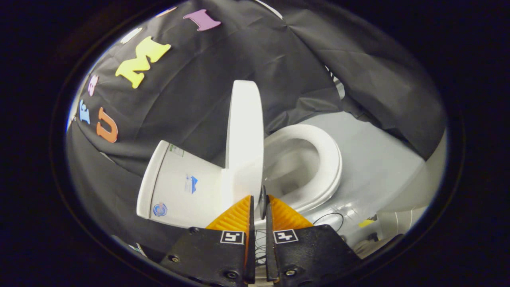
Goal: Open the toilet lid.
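And there's the white plastic toilet lid [244, 139], standing raised and seen edge-on, rising straight up just ahead of the fingers from its hinge end by the tank. The gripper [259, 205] sits right at the lid's base, its two orange ribbed fingers [235, 217] drawn nearly together with just a thin slit between them; a small dark disc-like piece sits in that slit at the tips, and whether the pads actually press on anything I cannot tell. The black finger mounts, each with a square black-and-white marker, point forward along the lid's edge, and the whole scene appears rolled sideways, so the tool is held tilted. To one side of the lid lies the white oval toilet seat [328, 167], down on the bowl, ringing the open white bowl. On the other side sits the white ceramic tank [179, 187] with small blue stickers. Beyond the seat spreads a pale grey glossy floor [378, 159], with a thin black cable looped near the fingers.
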`<state>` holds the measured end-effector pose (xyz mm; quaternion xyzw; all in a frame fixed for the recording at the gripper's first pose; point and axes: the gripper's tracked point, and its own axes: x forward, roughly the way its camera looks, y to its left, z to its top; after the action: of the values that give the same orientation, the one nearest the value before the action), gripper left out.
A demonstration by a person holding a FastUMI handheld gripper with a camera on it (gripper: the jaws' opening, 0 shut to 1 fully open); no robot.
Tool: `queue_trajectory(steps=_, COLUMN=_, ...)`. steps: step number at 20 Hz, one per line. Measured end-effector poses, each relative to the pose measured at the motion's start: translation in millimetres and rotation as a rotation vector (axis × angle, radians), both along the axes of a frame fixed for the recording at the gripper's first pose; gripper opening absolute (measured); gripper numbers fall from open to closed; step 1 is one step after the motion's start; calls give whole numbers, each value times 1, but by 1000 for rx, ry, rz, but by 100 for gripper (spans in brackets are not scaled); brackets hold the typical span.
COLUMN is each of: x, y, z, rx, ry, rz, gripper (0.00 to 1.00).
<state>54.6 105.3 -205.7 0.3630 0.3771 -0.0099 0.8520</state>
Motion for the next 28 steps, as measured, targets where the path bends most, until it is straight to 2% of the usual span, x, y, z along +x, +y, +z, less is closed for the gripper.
queue_trajectory(steps=14, x=-9, y=64, z=57, rx=-141, ry=-88, rz=132, gripper=14)
queue_trajectory(steps=28, x=-8, y=135, z=87, rx=-267, ry=-172, rz=265, gripper=14)
